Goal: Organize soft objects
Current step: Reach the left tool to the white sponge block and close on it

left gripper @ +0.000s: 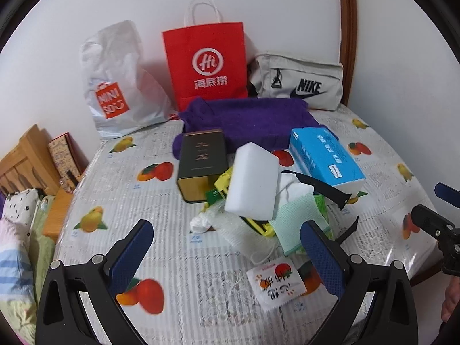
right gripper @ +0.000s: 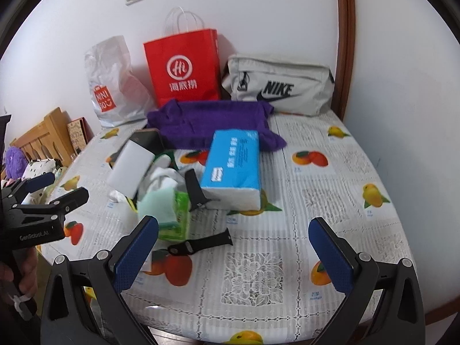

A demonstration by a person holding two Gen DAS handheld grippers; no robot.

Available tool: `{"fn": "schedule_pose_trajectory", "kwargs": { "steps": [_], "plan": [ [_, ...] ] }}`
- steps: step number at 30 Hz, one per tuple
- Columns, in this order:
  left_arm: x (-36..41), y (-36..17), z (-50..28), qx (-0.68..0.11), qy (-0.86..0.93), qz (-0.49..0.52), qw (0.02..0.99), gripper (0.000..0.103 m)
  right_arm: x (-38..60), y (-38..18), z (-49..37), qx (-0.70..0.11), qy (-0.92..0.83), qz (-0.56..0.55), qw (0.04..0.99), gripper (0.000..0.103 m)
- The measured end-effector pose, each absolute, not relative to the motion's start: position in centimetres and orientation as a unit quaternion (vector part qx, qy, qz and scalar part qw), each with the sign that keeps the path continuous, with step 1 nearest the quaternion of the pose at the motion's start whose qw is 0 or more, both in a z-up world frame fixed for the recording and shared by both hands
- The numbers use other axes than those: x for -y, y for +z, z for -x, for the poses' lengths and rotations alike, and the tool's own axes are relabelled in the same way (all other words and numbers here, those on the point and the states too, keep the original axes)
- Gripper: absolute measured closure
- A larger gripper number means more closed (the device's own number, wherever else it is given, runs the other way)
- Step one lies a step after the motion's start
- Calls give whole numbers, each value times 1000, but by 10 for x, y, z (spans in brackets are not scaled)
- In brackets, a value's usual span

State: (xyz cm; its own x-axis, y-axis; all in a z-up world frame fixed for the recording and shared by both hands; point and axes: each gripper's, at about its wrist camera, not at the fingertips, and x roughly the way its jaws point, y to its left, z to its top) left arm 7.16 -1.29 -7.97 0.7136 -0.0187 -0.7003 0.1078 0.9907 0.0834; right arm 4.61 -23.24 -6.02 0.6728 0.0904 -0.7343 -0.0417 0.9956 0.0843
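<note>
Your left gripper (left gripper: 227, 247) and right gripper (right gripper: 233, 244): both spread wide, holding nothing. White sponge block (left gripper: 253, 181) tops the pile, tissue pack (right gripper: 233, 166) just beside it.

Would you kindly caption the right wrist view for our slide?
Open right gripper hovers over the fruit-print table, facing a blue tissue pack, white sponge and purple towel.

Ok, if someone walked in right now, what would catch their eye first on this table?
Probably the red paper bag standing against the wall, between a white plastic bag and a grey Nike pouch. Then the jumbled pile mid-table, topped by a white foam block, with a blue tissue pack beside it and a purple cloth behind.
</note>
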Motion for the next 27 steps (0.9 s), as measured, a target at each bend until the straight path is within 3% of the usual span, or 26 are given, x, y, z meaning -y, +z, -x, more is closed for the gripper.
{"fn": "schedule_pose_trajectory", "kwargs": {
  "steps": [16, 18, 22, 27],
  "plan": [
    [56, -131, -133, -387, -20, -171, 906, 0, 249, -110, -69, -442, 45, -47, 895, 0],
    [56, -138, -138, -389, -6, -182, 903, 6, 248, -115, -72, -447, 47, -44, 892, 0],
    [48, -141, -143, -403, -34, -156, 901, 51, 244, -123, -76, -455, 51, -38, 888, 0],
    [34, -126, -134, -386, -66, -106, 914, 52, 236, -130, -81, -460, 64, -37, 885, 0]
  ]
}}
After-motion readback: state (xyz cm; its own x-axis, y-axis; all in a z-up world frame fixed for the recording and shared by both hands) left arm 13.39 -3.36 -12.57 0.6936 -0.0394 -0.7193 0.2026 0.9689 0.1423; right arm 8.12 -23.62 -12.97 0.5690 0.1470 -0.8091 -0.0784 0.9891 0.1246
